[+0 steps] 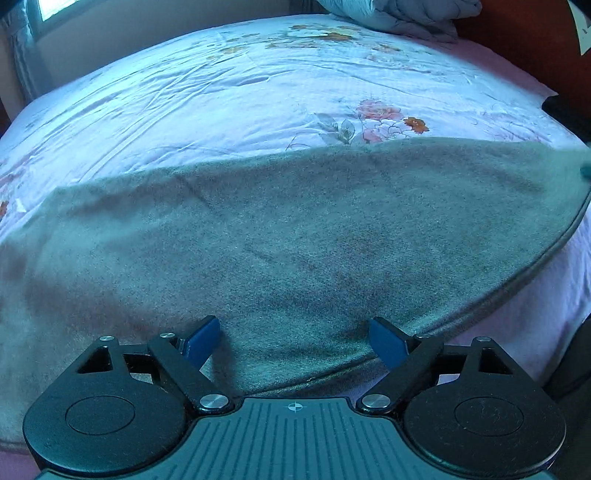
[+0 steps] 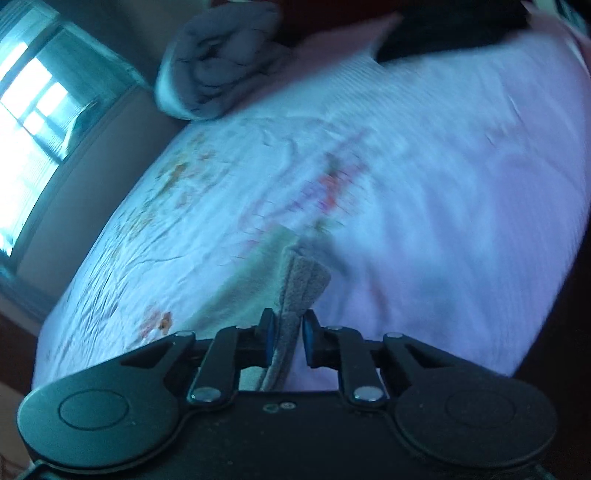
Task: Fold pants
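Left two-finger black gripper with blue pads (image 1: pixel 294 341) held low and level over the near edge of the bed, jaws spread wide and released, nothing between them. Directly ahead of and under the open jaws, grey fleecy pants (image 1: pixel 288 236) spread flat across the near part of the bed, their dark-piped edge curving off to the right of the jaws. Beyond the pants, pale floral bedsheet (image 1: pixel 221 92), wrinkled, with a pink and orange rose print. Farthest out, a rumpled grey quilted blanket (image 1: pixel 399 14) at the head of the bed.

Right two-finger black gripper (image 2: pixel 287 341) tilted sideways, jaws clenched on a bunched fold of the grey pants (image 2: pixel 301 284), the cloth standing up between the blue pads. Past the jaws, the blurred bedsheet (image 2: pixel 424 177). Far left of the jaws, a bright window (image 2: pixel 26 110); beside it the grey blanket (image 2: pixel 221 62) heaped.
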The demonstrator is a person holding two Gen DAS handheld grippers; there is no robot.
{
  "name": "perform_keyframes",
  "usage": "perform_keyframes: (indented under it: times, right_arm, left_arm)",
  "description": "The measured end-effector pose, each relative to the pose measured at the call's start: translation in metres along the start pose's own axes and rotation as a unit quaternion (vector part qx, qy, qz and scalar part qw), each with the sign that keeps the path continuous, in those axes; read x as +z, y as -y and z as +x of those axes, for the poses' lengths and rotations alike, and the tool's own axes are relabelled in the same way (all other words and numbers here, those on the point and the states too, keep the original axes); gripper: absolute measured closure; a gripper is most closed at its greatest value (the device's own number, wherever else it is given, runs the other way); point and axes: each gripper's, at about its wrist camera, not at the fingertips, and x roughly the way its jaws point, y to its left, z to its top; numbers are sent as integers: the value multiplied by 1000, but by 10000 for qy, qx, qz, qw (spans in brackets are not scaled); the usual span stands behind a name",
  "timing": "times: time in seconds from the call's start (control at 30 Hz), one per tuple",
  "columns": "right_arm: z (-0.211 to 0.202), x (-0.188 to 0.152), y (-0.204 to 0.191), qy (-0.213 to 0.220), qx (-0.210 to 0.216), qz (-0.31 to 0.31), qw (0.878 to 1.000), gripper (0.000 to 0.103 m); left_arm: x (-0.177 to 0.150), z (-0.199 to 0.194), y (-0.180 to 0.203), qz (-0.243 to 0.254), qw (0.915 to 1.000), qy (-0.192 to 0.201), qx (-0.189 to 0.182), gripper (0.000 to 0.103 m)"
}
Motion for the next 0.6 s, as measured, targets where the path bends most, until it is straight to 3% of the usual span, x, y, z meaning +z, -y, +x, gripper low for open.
perform_keyframes:
  times: [0.17, 0.37, 0.6]
  right_arm:
    - [-13, 0, -68, 146, 550, -1167, 9915, 98]
    - [-23, -23, -150, -97, 1596, -2000, 9667, 99]
    - [-26, -68, -231, -611, 2528, -2600, 9299, 99]
  left_arm:
    - [1, 3, -2, -63, 10000, 17, -28, 16]
    - [0, -9, -17, -320, 9991, 241, -143, 21]
    - [-7, -48, -99, -1147, 9915, 558, 272, 21]
